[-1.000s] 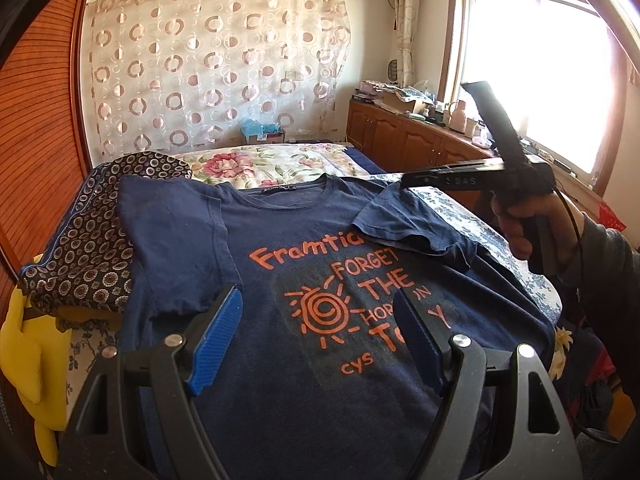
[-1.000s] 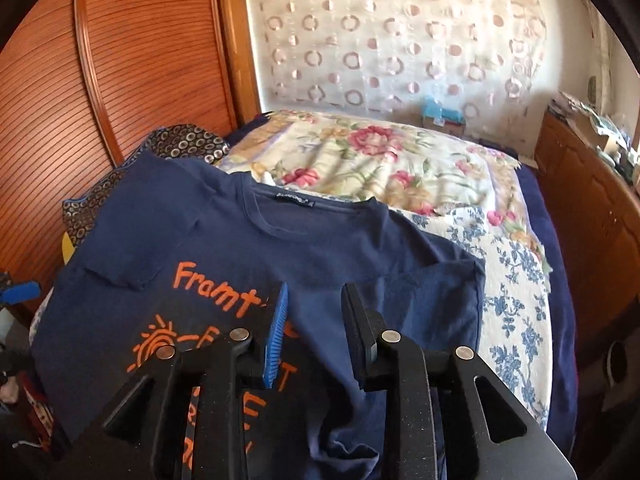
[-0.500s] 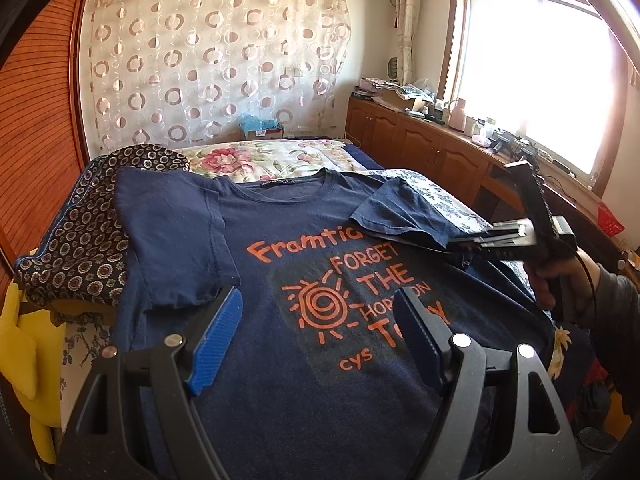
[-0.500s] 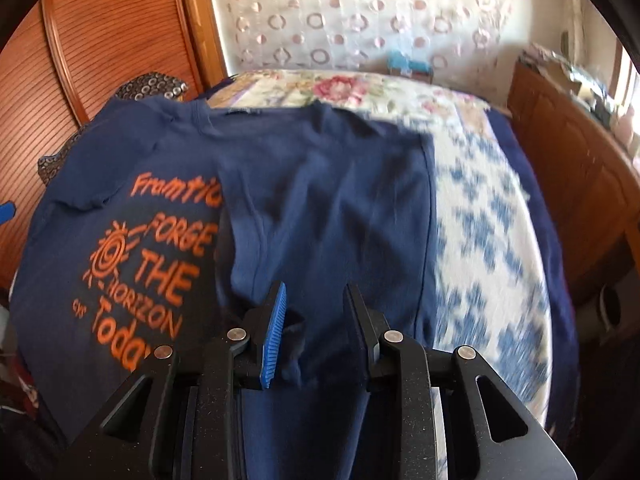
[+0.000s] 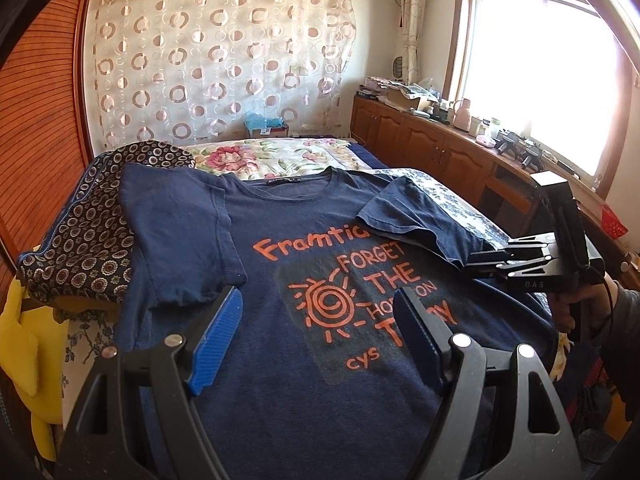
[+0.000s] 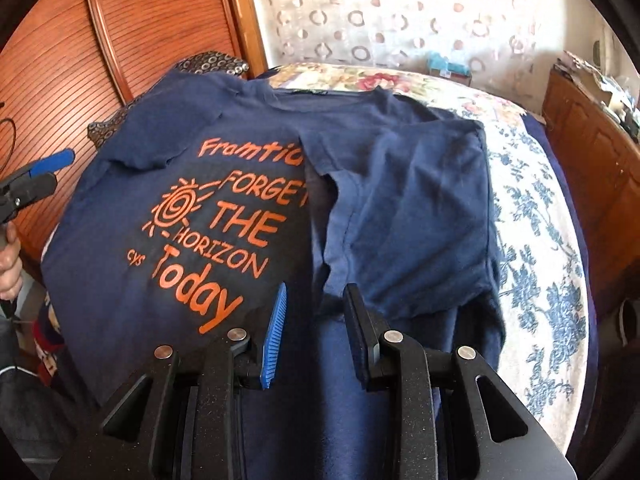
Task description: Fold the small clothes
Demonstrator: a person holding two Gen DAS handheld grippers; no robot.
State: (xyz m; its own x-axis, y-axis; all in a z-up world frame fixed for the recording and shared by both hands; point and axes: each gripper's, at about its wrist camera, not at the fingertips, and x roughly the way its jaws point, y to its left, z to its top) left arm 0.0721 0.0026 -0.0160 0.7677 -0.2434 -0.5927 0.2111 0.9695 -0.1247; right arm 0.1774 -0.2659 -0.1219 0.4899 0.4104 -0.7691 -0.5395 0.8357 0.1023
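Daylight pours in from the window [image 5: 552, 68], which sits far off to the right of the left hand-held gripper [image 5: 320, 340]; its panes are blown out to white glare, and a pale haze spreads over the wall beside it. The navy T-shirt [image 5: 280, 264] ahead of that hand-held gripper is evenly lit, with soft shadows under its folded sleeves. Both views bulge strongly, straight lines bending near the black, vignetted corners. In the right wrist view the curtain [image 6: 400, 12] far ahead looks smeared and soft, while the shirt's orange print stays readable.
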